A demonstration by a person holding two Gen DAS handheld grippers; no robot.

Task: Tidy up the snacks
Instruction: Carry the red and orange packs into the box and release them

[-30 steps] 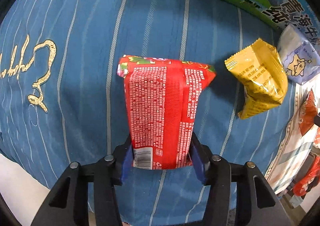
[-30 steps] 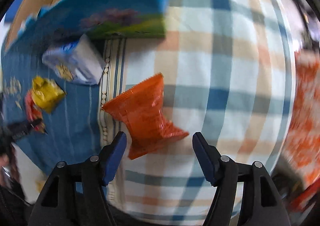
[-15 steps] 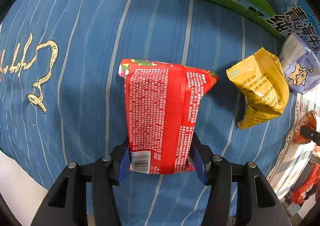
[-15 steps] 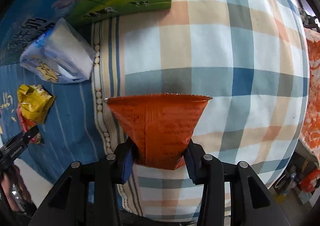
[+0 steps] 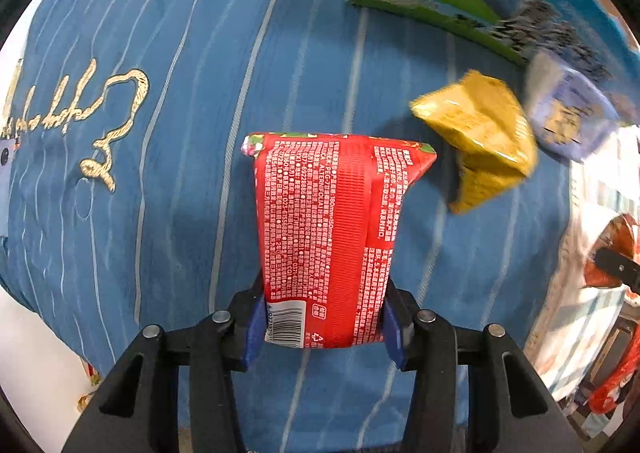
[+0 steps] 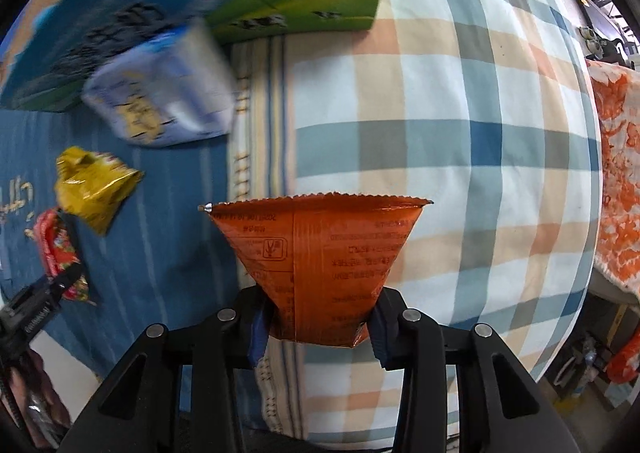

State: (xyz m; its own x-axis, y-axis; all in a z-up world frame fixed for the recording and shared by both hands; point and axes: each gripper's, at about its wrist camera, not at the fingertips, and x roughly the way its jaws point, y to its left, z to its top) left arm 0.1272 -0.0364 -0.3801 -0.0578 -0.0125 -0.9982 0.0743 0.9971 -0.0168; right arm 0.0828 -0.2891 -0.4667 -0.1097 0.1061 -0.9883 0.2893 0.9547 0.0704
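- A second ago our right gripper [image 6: 318, 327] stood open around the crinkled orange foil snack packet [image 6: 320, 261] lying on the checked cloth [image 6: 460, 113]; its jaws have just been closing and now pinch the packet's narrow end, lifted.
- Our left gripper [image 5: 324, 327] grips the glossy red printed snack pack [image 5: 326, 237] as before, slightly tighter, above the blue striped cloth [image 5: 180, 93].
- The orange packet fans out wide to a serrated top edge.
- The red pack shows white print and a barcode.
- A crumpled yellow foil packet [image 5: 478, 137] lies near it.
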